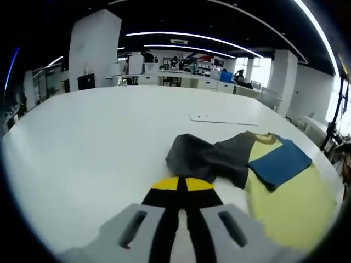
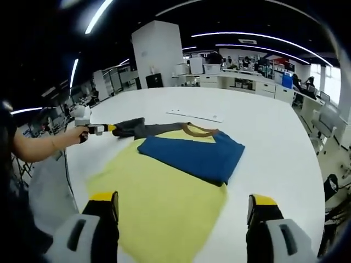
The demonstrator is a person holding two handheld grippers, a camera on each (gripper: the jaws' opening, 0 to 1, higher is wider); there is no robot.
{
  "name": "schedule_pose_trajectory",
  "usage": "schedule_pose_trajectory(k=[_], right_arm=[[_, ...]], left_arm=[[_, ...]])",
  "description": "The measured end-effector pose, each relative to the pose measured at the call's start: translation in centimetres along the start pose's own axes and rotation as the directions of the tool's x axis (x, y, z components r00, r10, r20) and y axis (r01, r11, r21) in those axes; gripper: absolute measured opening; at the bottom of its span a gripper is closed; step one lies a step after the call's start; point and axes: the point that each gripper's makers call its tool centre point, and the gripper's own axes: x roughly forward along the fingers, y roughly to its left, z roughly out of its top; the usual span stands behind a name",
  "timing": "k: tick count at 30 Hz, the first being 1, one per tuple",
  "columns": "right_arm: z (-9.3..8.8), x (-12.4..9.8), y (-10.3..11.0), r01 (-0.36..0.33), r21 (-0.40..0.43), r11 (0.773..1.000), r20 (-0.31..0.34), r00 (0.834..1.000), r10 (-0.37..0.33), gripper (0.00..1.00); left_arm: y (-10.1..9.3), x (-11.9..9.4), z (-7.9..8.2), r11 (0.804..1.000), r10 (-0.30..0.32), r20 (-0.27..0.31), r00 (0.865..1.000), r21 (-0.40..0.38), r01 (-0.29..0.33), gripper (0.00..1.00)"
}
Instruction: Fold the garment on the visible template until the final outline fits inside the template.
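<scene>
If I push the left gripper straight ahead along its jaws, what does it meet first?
Most likely the dark grey sleeve of the garment: the left gripper, jaws closed together, points at its bunched end lying just ahead on the white table. Whether it already touches the fabric is hard to judge.

Yellow, blue and grey garment (image 2: pixel 181 164), white table (image 1: pixel 98 137)

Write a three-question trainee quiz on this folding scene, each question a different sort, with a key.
1. True or false: the right gripper has its jaws wide apart.
2. Which lies on the yellow T-shirt? A) blue folded cloth B) red towel C) white box
3. Fill in: the left gripper is closed at the dark grey ____ of the shirt.

Key: 1 true; 2 A; 3 sleeve.
</scene>
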Motion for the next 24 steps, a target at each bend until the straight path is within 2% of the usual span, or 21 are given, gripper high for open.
schedule_pose_trajectory(k=[6, 9, 12, 15, 17, 21, 24], right_arm=[[-0.3, -0.2, 0.0, 0.003, 0.011, 1.000, 0.000, 1.000, -0.003, 0.99], [-0.4, -0.3, -0.1, 0.005, 0.020, 1.000, 0.002, 1.000, -0.005, 0.99], [-0.6, -0.3, -0.1, 0.005, 0.031, 1.000, 0.002, 1.000, -0.005, 0.99], [-0.7, -0.3, 0.0, 0.001, 0.045, 0.999, 0.009, 1.000, -0.001, 0.99], [-0.8, -0.3, 0.0, 0.001, 0.051, 0.999, 0.009, 1.000, -0.001, 0.98], [-1.2, -0.4, 0.1, 0.000, 0.054, 0.999, 0.002, 1.000, 0.000, 0.98], [-1.3, -0.5, 0.0, 0.003, 0.063, 0.998, 0.004, 1.000, -0.003, 0.98]], left_arm=[[-2.8, 0.2, 2.5, 0.999, -0.038, 0.058, 0.998, 0.017, 0.037, 0.00], [-4.7, 0.5, 3.9, 0.997, -0.072, 0.092, 0.993, 0.048, 0.068, 0.00], [-7.5, 1.0, 4.6, 0.985, -0.137, 0.096, 0.986, 0.114, 0.126, 0.00], [-10.0, 1.9, 3.7, 0.962, -0.180, 0.047, 0.983, 0.215, 0.166, 0.00], [-11.3, 2.3, 3.0, 0.951, -0.206, 0.021, 0.978, 0.242, 0.195, 0.00], [-14.2, 3.0, 1.2, 0.911, -0.261, -0.047, 0.964, 0.318, 0.262, 0.00], [-15.9, 3.6, -0.8, 0.881, -0.299, -0.127, 0.946, 0.344, 0.325, 0.00]])
